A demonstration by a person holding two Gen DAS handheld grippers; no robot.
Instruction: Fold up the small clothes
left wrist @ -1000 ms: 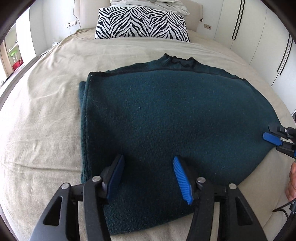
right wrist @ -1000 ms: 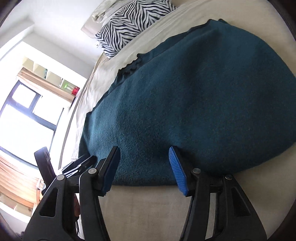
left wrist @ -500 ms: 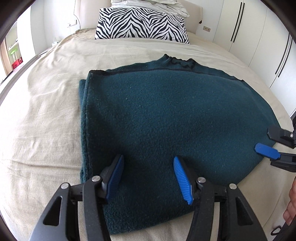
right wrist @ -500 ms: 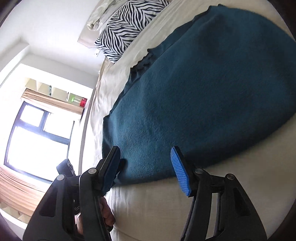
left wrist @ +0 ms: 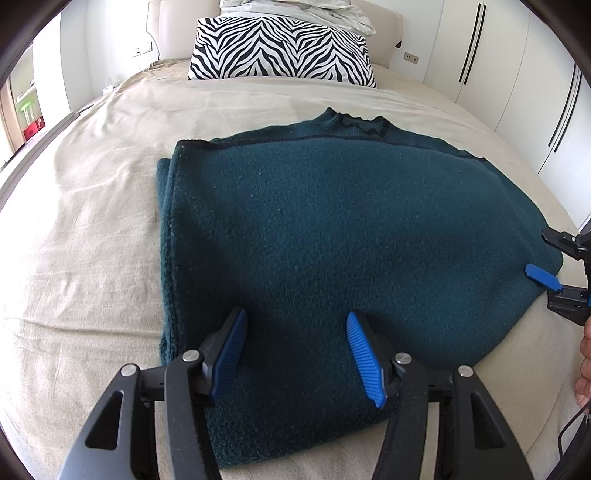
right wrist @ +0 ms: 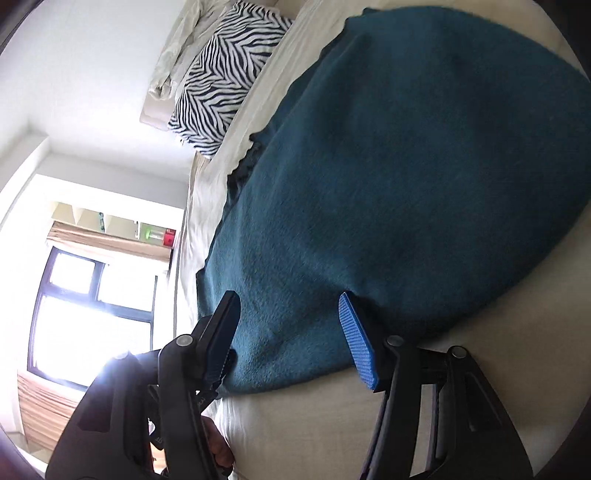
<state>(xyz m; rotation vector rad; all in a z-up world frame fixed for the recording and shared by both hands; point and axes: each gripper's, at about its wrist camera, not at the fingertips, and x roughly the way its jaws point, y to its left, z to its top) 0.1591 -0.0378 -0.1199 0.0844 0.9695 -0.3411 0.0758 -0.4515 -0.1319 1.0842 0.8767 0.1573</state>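
Observation:
A dark teal knit sweater (left wrist: 332,236) lies flat on the beige bed, folded at its left side, collar toward the headboard. It also fills the right wrist view (right wrist: 406,177). My left gripper (left wrist: 295,343) is open, low over the sweater's near hem. My right gripper (right wrist: 288,332) is open, its fingers straddling the sweater's right edge; it shows at the right rim of the left wrist view (left wrist: 554,266). Neither holds cloth.
A zebra-striped pillow (left wrist: 280,48) and crumpled white bedding (left wrist: 295,7) sit at the headboard. White wardrobe doors (left wrist: 517,74) line the right wall. A bright window (right wrist: 85,314) is on the left side. The beige sheet (left wrist: 85,221) surrounds the sweater.
The right gripper has rolled and shifted along the sweater's right edge, so its view tilted further. The left gripper has barely moved. Both stayed open.

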